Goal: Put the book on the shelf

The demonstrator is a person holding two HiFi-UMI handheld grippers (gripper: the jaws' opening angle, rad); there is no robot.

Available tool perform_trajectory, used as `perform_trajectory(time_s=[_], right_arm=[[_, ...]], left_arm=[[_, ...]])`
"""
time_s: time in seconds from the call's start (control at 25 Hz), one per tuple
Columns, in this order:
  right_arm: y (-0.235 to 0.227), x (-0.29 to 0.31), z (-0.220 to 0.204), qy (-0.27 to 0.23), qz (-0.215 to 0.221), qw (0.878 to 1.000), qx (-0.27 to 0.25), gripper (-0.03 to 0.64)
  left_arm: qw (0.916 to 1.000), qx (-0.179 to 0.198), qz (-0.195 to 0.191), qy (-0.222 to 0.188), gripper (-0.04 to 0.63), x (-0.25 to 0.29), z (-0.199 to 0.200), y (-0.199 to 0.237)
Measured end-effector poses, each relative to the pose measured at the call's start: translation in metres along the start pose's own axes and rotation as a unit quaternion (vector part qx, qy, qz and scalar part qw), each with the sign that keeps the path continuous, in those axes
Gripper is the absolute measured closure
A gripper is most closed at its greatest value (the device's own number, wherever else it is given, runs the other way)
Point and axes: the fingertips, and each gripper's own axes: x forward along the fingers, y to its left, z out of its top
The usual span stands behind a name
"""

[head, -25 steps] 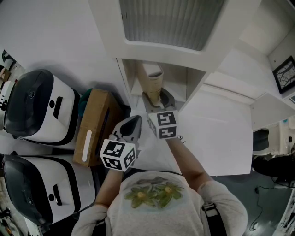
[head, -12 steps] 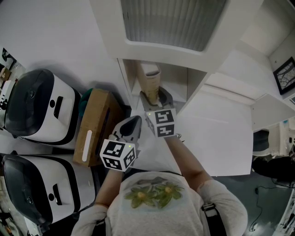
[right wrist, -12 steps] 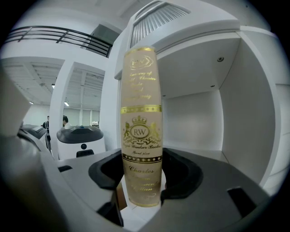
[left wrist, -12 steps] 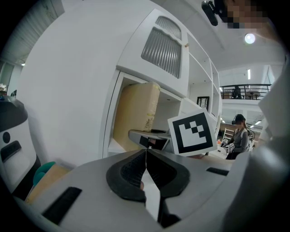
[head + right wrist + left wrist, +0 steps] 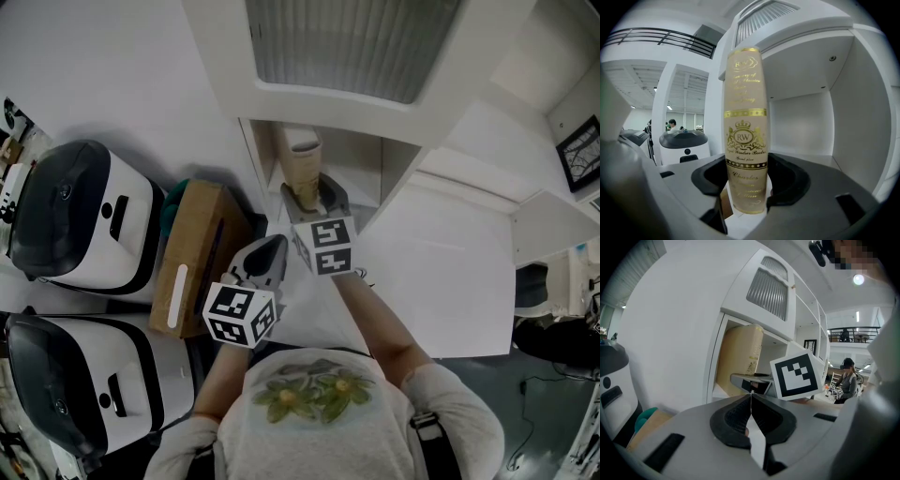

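The left claw [image 5: 272,248] hangs back, clenched on nothing, clear of the work. Right of it, the right claw [image 5: 309,195] grasps the book [image 5: 744,136] low on its spine, upright, at the front edge of the shelf [image 5: 862,108], close to its left wall. The likely risk: released here, the tall book has nothing to lean on and could topple out. Pushed in tilted, its top could catch the opening's upper edge.
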Motion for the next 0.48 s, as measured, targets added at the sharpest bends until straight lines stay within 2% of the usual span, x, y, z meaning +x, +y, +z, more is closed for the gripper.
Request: perform_trajectory(time_s=[0.48], right_arm=[[0.001, 0.011, 0.000, 0.007, 0.007, 1.000, 0.004, 0.375]], left_arm=[[1.0000, 0.002, 0.004, -0.001, 0.566, -0.001, 0.002, 0.001]])
